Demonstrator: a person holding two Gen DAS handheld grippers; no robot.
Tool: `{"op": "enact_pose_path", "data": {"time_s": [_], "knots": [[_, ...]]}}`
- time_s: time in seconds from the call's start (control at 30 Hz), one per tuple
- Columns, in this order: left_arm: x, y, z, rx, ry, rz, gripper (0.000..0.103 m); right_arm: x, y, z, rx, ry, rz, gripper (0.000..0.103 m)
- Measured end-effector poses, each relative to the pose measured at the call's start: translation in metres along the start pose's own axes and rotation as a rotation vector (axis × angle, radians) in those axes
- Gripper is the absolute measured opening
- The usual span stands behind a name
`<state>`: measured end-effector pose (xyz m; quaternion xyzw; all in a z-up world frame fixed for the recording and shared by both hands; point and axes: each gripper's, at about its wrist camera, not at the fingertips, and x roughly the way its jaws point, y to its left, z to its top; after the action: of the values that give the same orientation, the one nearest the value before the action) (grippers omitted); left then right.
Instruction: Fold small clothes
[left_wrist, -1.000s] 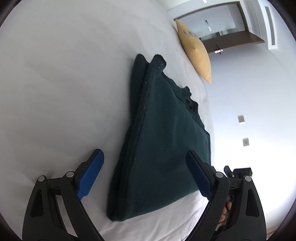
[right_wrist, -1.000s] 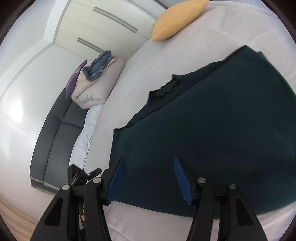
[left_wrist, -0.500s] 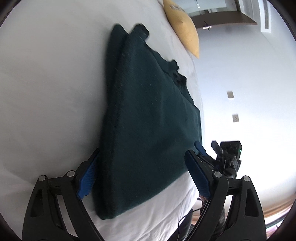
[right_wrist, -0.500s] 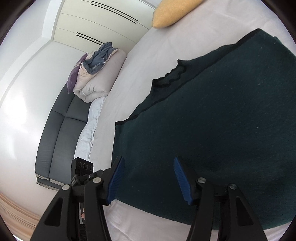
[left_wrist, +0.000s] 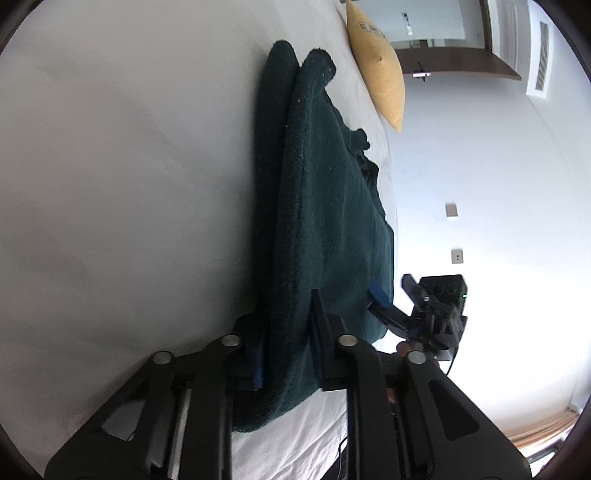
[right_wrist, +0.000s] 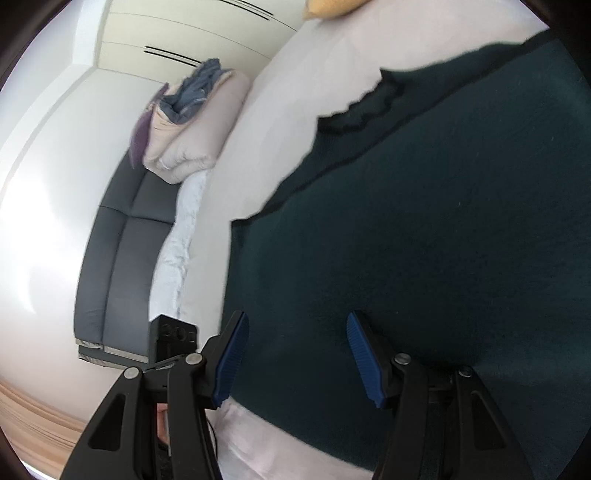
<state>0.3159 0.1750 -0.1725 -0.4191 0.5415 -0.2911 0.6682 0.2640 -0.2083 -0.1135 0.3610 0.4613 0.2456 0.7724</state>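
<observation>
A dark green knit garment (left_wrist: 325, 206) lies folded on the white bed (left_wrist: 122, 177). My left gripper (left_wrist: 286, 339) is shut on the garment's near folded edge, with the cloth pinched between the jaws. In the right wrist view the garment (right_wrist: 424, 229) fills the right half, its ruffled neckline at the top. My right gripper (right_wrist: 297, 356) is open with its blue pads over the garment's near hem. The right gripper also shows in the left wrist view (left_wrist: 384, 299) at the garment's far corner.
A yellow pillow (left_wrist: 380, 62) lies at the head of the bed. A grey sofa (right_wrist: 118, 251) with a heap of bedding (right_wrist: 188, 129) stands past the bed's edge, by pale wardrobe doors. Wooden floor (right_wrist: 33, 417) lies below.
My left gripper moved forward onto the garment's edge and shut on it. My right gripper stayed open and moved in closer over the hem.
</observation>
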Motion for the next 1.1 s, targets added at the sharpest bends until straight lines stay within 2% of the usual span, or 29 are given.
{"op": "enact_pose_path", "data": {"time_s": [0.17,0.27,0.37,0.53,0.7,0.8,1.0,1.1], "knots": [[-0.007,-0.005,-0.005,-0.003,-0.049,-0.003,0.010,0.003,-0.011,0.001,0.027,0.003,0.043,0.061],[-0.012,-0.020,-0.008,0.013,-0.079,-0.001,0.009,0.001,-0.012,0.001,0.031,0.007,0.058,0.061],[-0.015,-0.053,-0.010,0.070,-0.103,0.021,0.009,-0.006,-0.013,0.002,0.040,0.010,0.071,0.062],[0.006,-0.123,-0.011,0.207,-0.116,0.097,0.009,-0.031,-0.021,0.007,0.054,-0.010,0.105,0.065],[0.060,-0.193,-0.023,0.365,-0.072,0.178,0.009,-0.062,-0.036,0.019,0.076,-0.042,0.155,0.067],[0.096,-0.218,-0.032,0.421,-0.028,0.211,0.009,-0.084,-0.045,0.031,0.084,-0.070,0.193,0.067],[0.175,-0.242,-0.063,0.537,0.048,0.311,0.009,-0.108,-0.068,0.051,0.126,-0.097,0.239,0.078],[0.209,-0.243,-0.080,0.571,0.085,0.347,0.009,-0.109,-0.080,0.058,0.150,-0.090,0.236,0.078]]}}
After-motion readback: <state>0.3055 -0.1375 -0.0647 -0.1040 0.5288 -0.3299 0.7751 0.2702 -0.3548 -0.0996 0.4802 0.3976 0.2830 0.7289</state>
